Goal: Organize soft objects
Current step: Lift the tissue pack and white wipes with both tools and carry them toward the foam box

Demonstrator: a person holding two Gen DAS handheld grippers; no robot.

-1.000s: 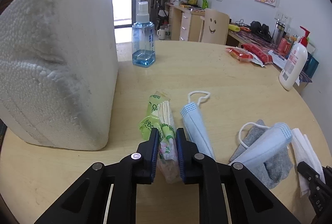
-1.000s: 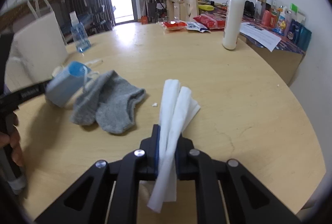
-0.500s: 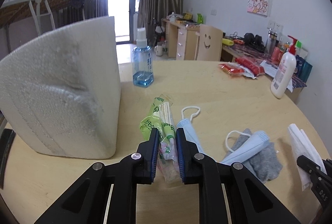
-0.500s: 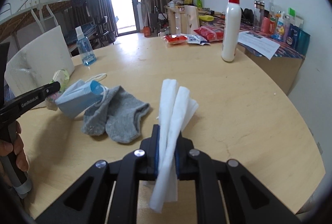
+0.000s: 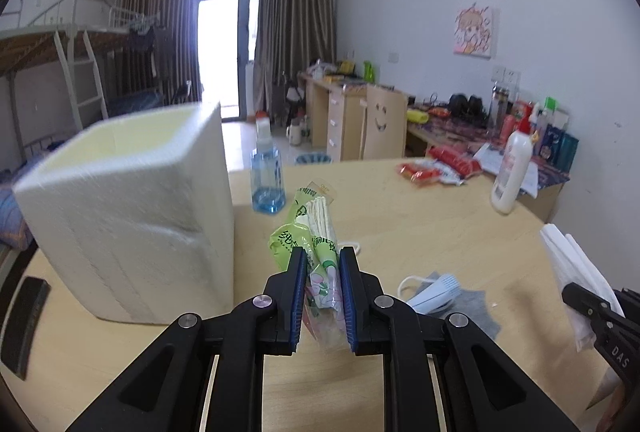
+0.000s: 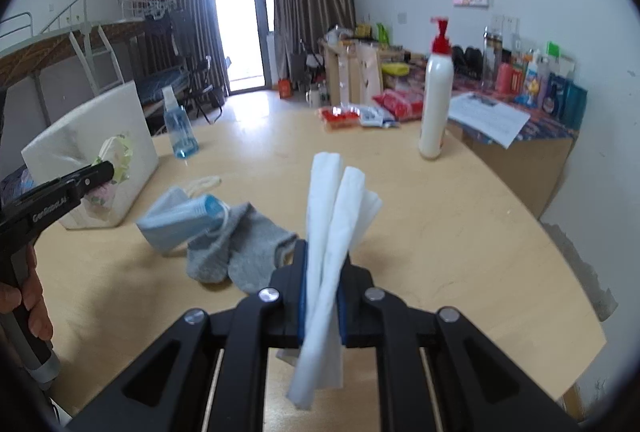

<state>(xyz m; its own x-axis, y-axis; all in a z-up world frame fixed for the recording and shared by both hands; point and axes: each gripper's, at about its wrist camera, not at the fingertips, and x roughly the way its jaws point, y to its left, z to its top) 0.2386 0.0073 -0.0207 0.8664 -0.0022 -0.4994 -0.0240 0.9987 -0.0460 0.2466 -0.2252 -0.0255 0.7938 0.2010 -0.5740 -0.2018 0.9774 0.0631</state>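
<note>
The left gripper [image 5: 323,264] is clamped on a green tissue packet [image 5: 316,232], which hangs clear of the round wooden table [image 5: 420,232], just right of the open white foam box [image 5: 132,208]; the packet's printed end pokes forward past the blue pads, and a strip of white tissue shows along its right side. The right gripper [image 6: 322,272] is clenched on a folded white tissue [image 6: 332,216] (two long folds fanning upward, a loose tail drooping below the jaws), also lifted off the tabletop. On the table between the two grippers lies a pair of grey socks [image 6: 244,256], with a light blue face mask [image 6: 180,218] resting partly on top of them, its white ear loop trailing toward the box. A blue spray bottle [image 5: 267,172] stands behind the box; a white pump bottle [image 6: 436,96] with a red top stands near the far right edge; red snack packets [image 6: 344,114] lie beyond. A hand [image 6: 28,296] grips the left gripper's handle at the right wrist view's left edge.
</note>
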